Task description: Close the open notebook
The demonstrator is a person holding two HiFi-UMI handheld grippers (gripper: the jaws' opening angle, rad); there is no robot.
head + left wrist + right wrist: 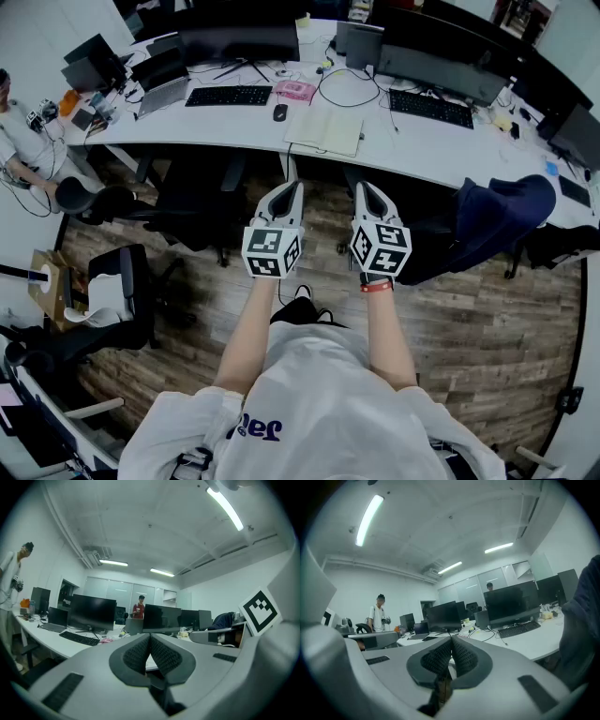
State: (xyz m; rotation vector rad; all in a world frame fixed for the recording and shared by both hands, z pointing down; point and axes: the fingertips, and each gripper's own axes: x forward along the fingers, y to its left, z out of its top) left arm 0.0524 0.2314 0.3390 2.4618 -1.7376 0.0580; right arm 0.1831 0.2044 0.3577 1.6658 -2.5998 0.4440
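Note:
An open notebook with pale pages lies flat on the white desk, between two keyboards. My left gripper and right gripper are held side by side over the wooden floor, well short of the desk and apart from the notebook. Both point roughly level toward the desk. In the left gripper view the left gripper has its jaws pressed together with nothing between them. The right gripper in its own view is likewise shut and empty. The notebook is mostly hidden behind the jaws in both gripper views.
Black office chairs are pushed under the desk ahead. A dark jacket hangs on a chair at right. Monitors, keyboards, a mouse and cables crowd the desk. A person sits at far left.

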